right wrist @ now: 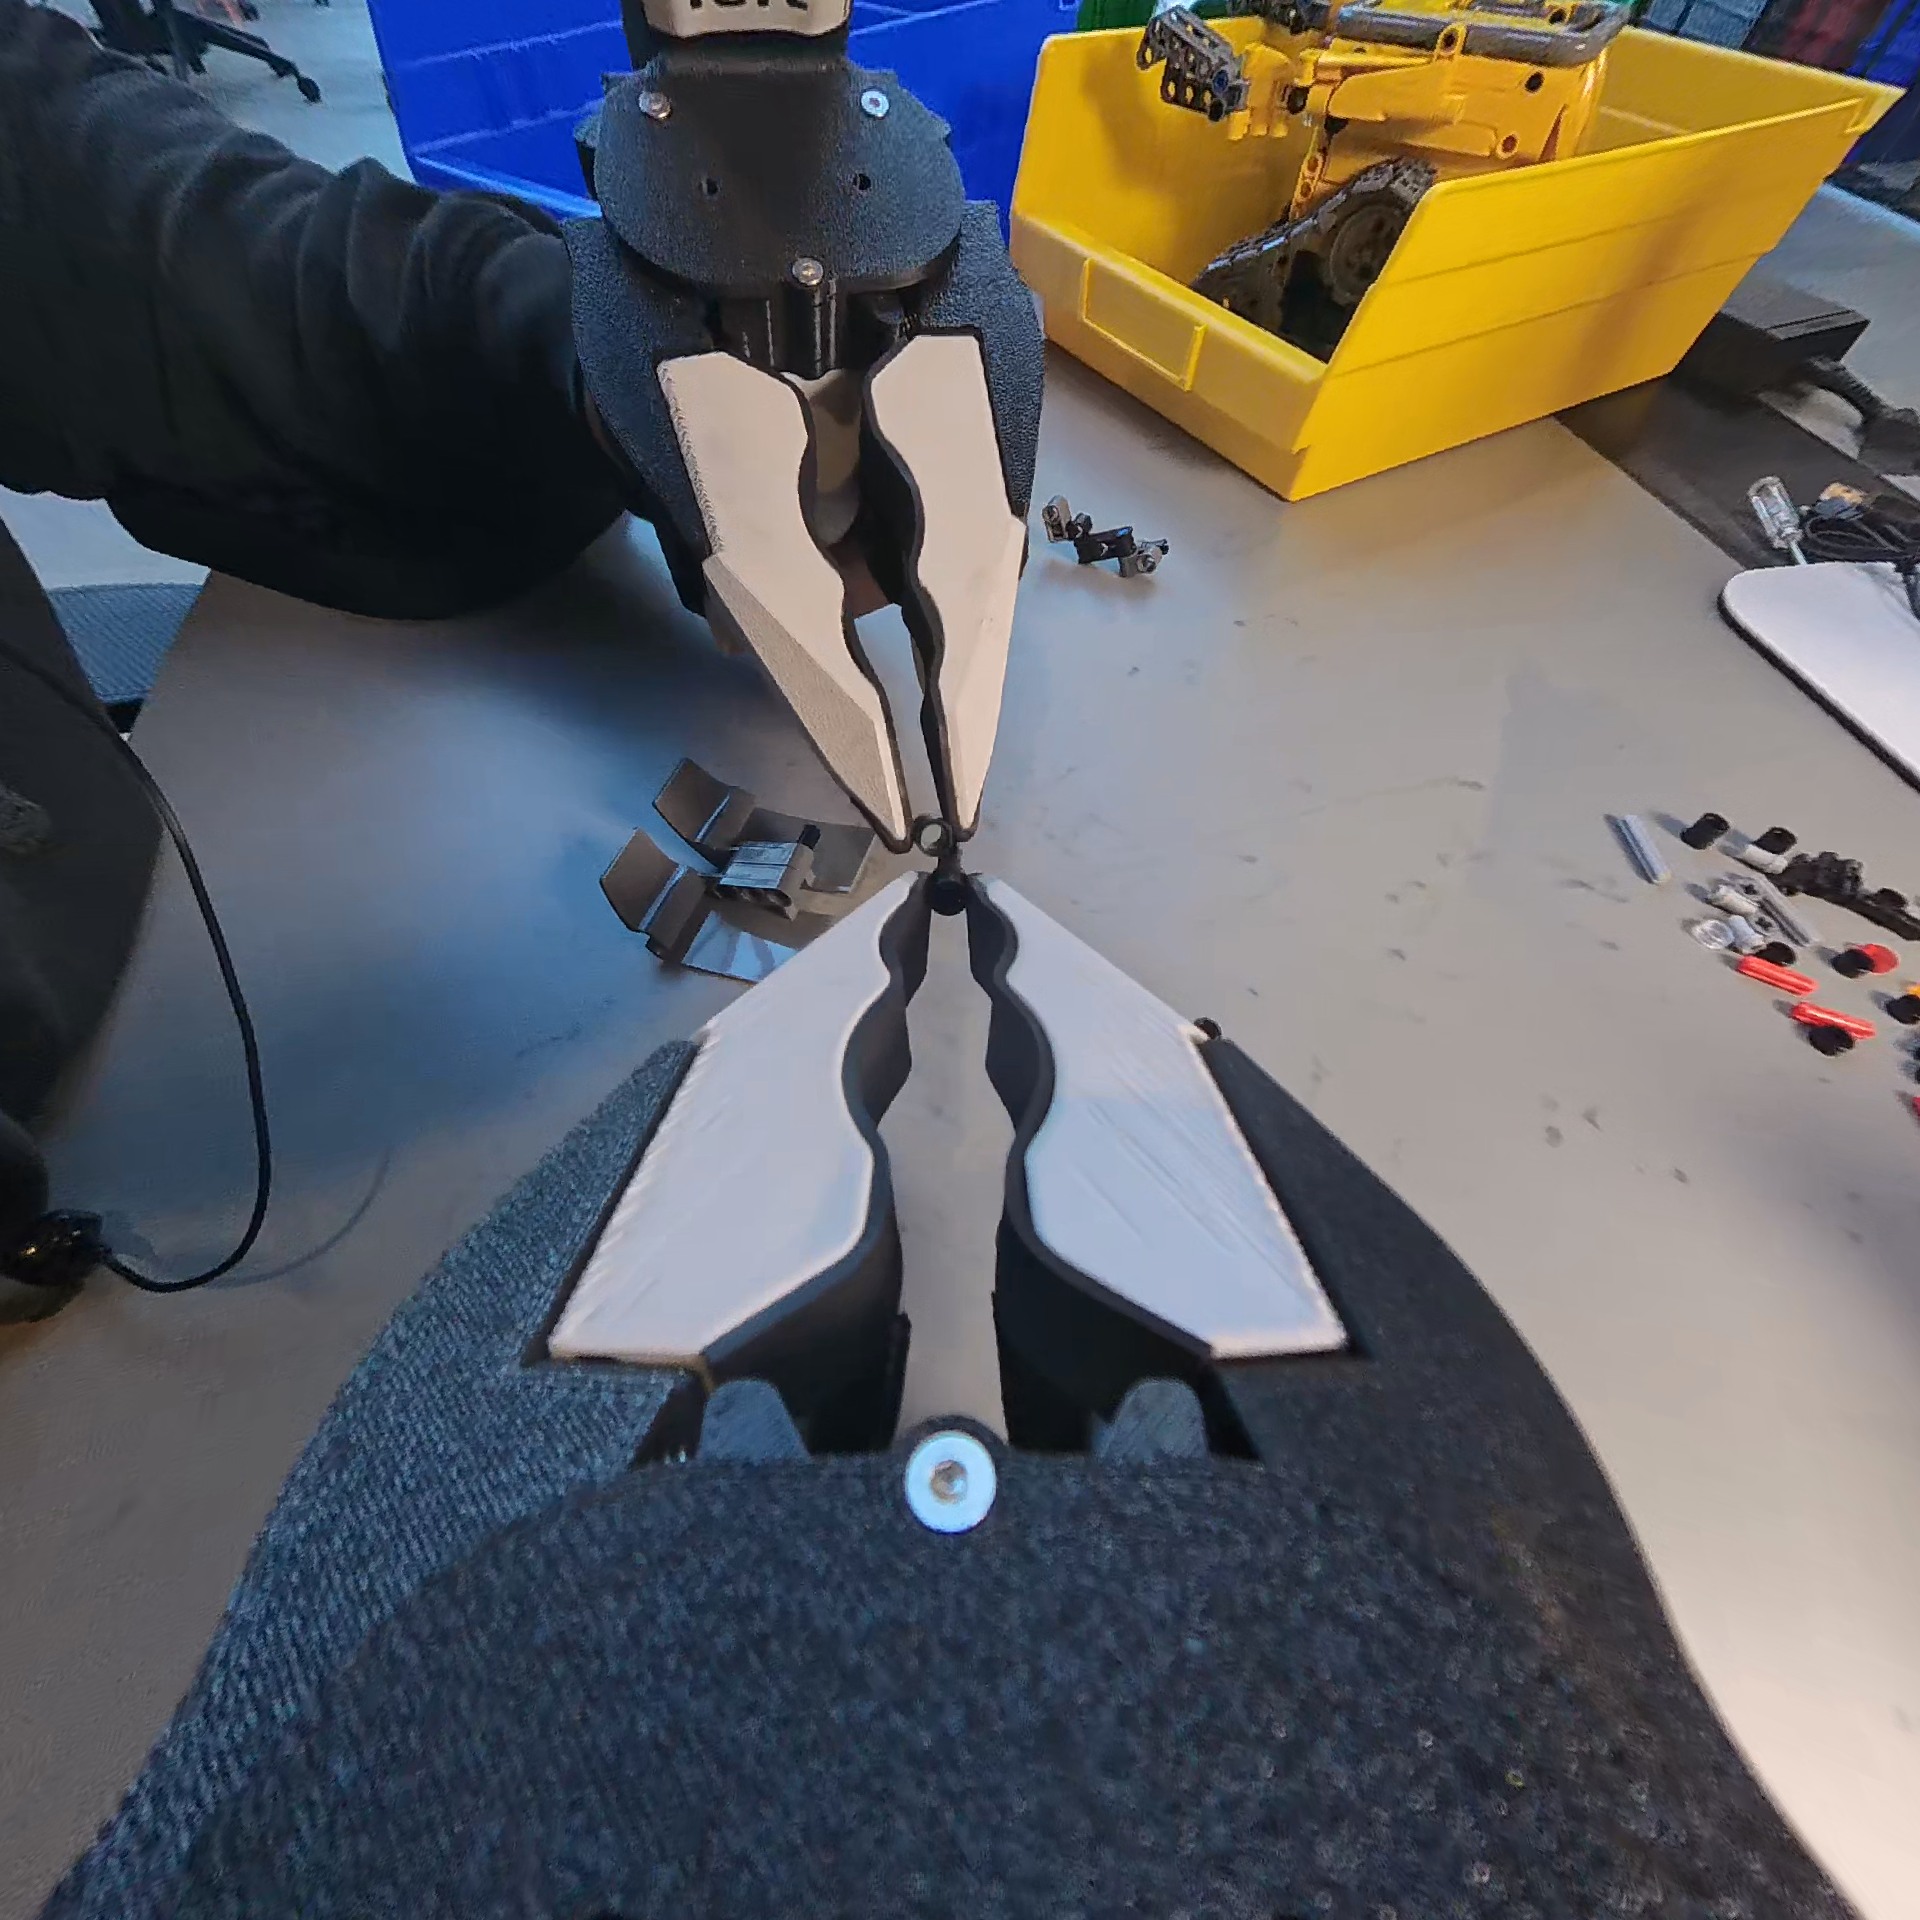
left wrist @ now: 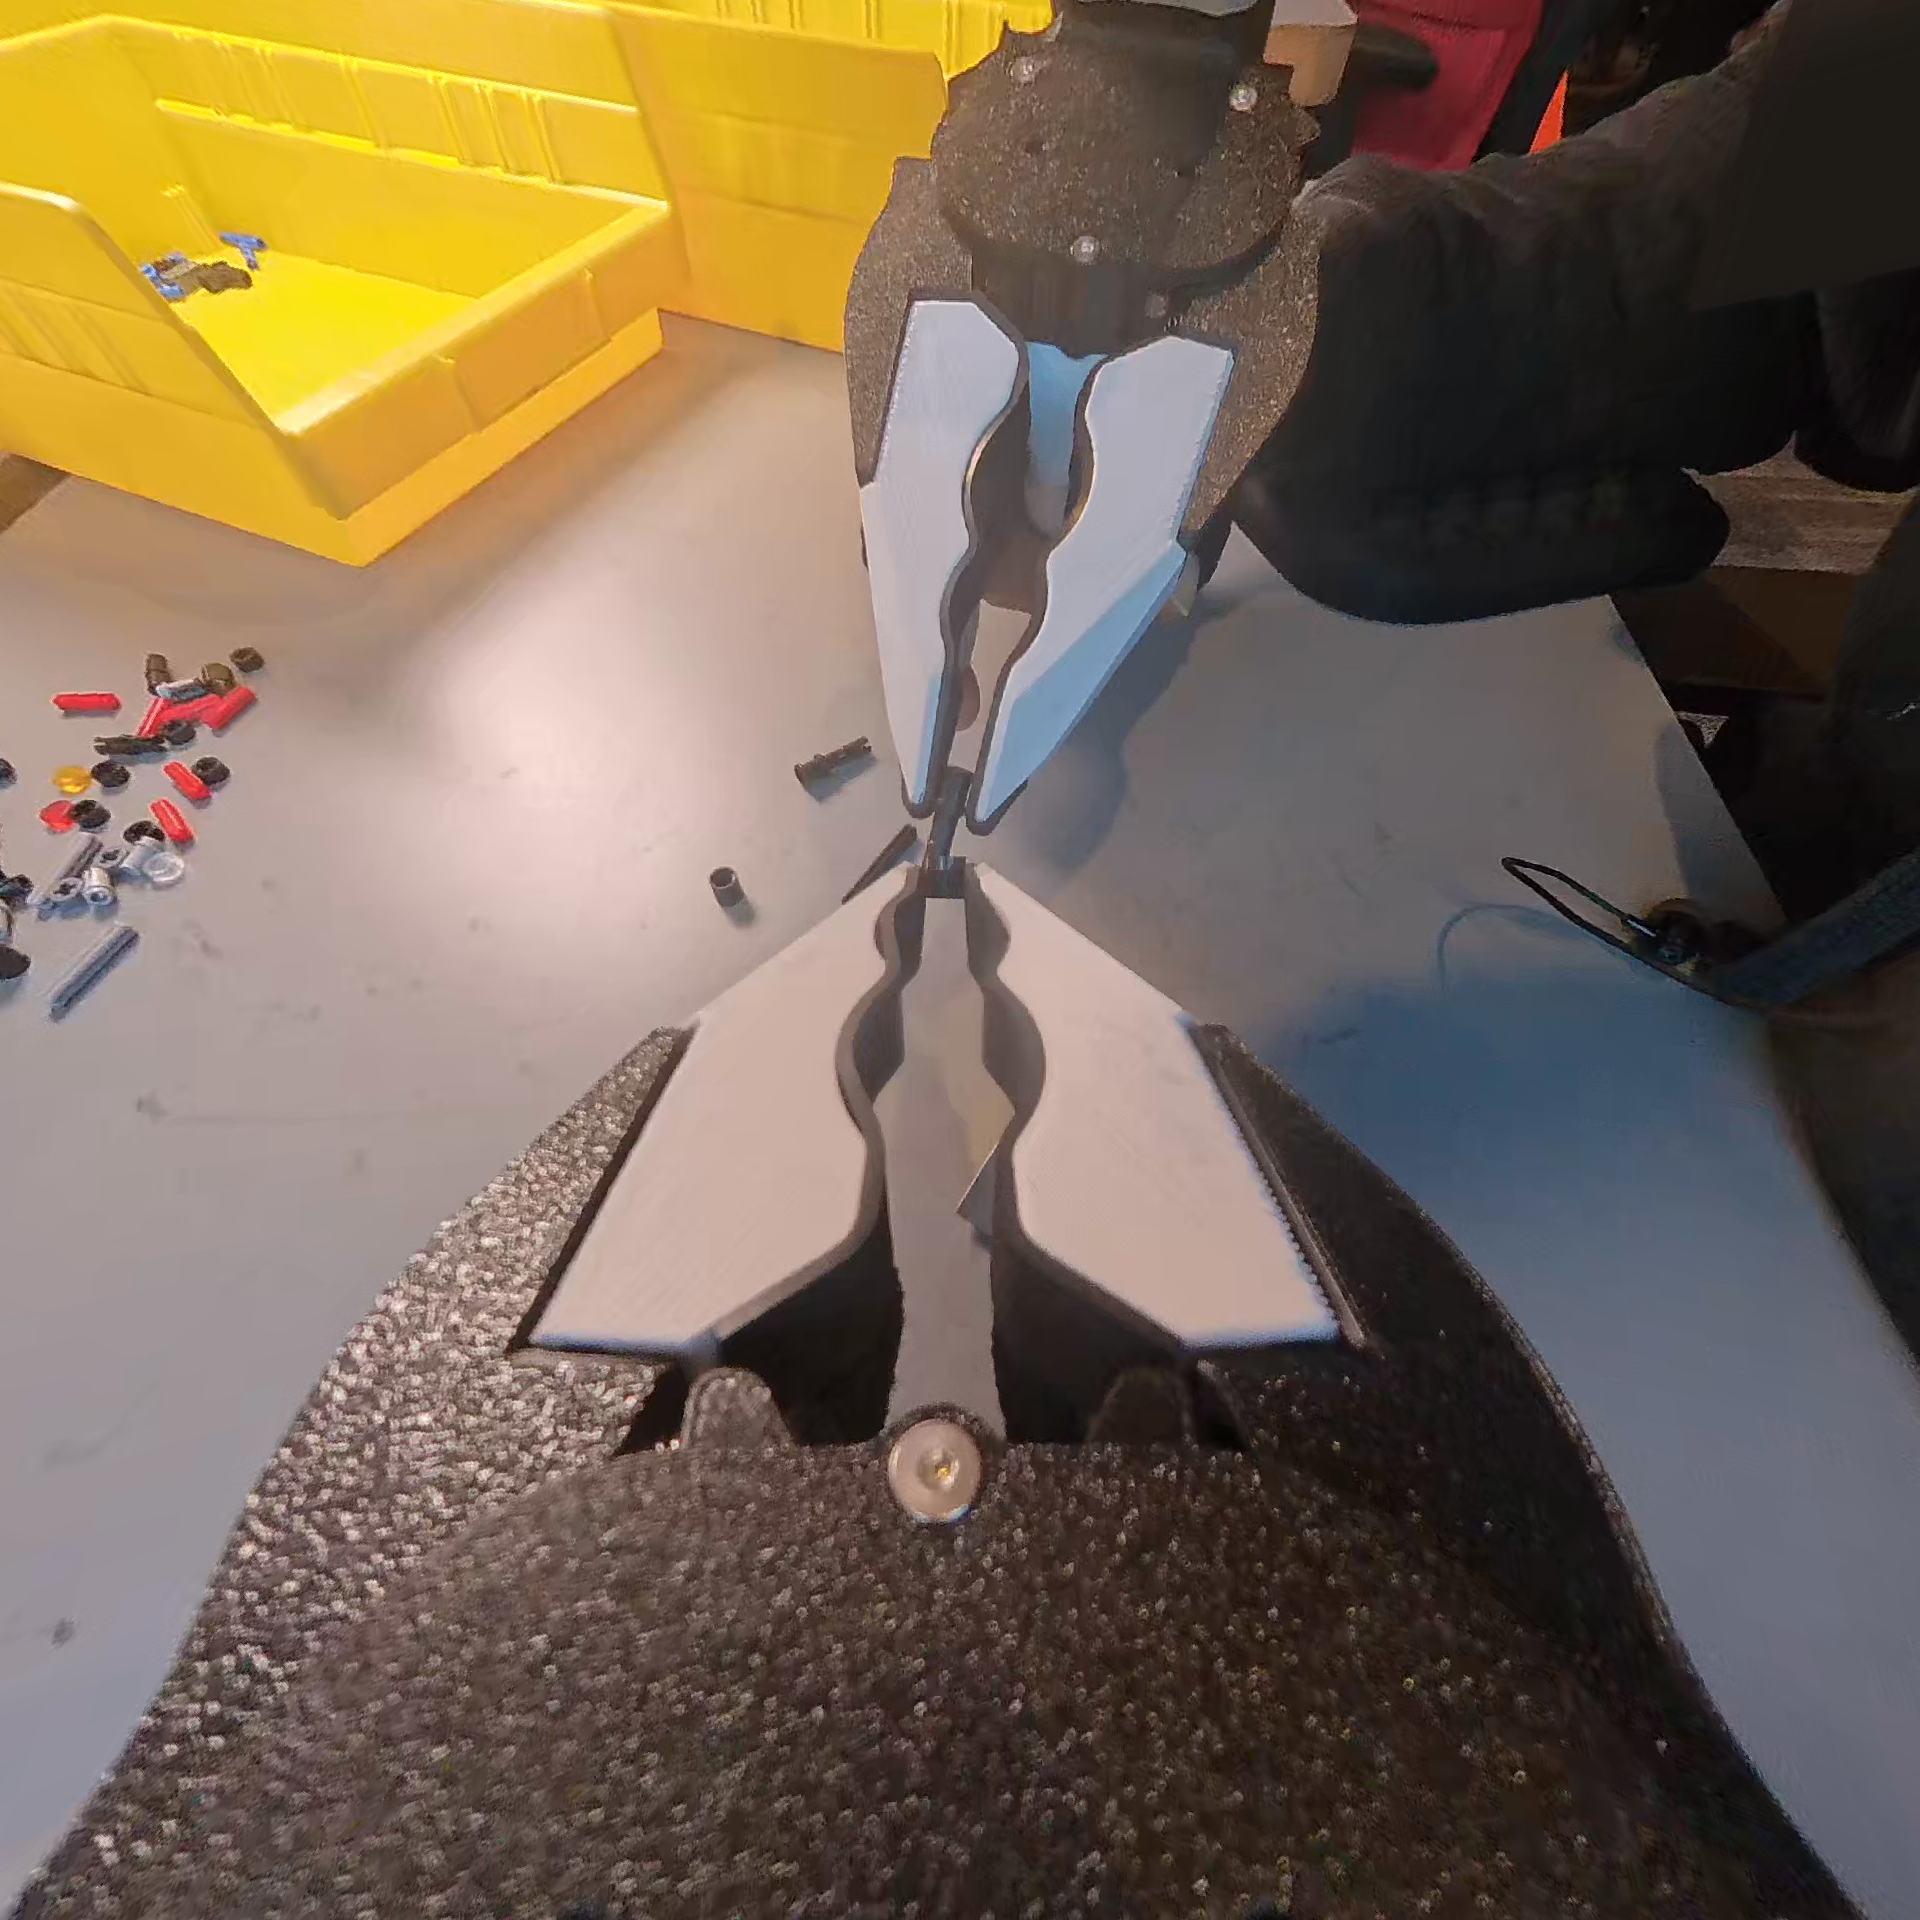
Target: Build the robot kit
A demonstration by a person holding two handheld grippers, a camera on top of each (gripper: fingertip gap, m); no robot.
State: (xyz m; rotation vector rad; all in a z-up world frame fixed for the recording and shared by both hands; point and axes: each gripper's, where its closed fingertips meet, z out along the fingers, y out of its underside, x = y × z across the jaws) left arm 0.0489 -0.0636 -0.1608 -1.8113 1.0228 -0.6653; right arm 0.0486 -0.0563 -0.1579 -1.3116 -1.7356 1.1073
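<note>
Left wrist view: the left tongs (left wrist: 943,878) are drawn narrow, their tips pinched on the near end of one small black pin (left wrist: 945,831). The right tongs (left wrist: 943,805) come in from the far side, also narrow, and grip the far end of the same pin, so the two pairs meet tip to tip above the grey worktop (left wrist: 520,1039). A black-gloved hand (left wrist: 1486,416) holds the right tool. Three loose black bits lie near the tips: a longer connector (left wrist: 833,762), a short bush (left wrist: 730,889) and a thin spike (left wrist: 881,864). At the left edge sits one scatter of small parts (left wrist: 125,779), red, black, grey and one amber; their number is too blurred to count. Two yellow bins (left wrist: 343,312) stand behind, the nearer one holding a few blue and black pieces (left wrist: 203,272).

Right wrist view: the right tongs (right wrist: 945,888) are narrow, clamped on a small black round-ended piece (right wrist: 945,891). The left tongs (right wrist: 933,831) point back at them, narrow too, pinching a small ring-ended bit (right wrist: 930,834); whether these are one part or two joined cannot be told here. One dark folded plate assembly (right wrist: 727,883) lies just left of the tips. One small grey-and-blue linkage (right wrist: 1101,535) lies farther back. One yellow bin (right wrist: 1403,416) holds one yellow tracked model vehicle (right wrist: 1382,135). One blue bin (right wrist: 499,94) stands behind the gloved hand (right wrist: 312,364).
</note>
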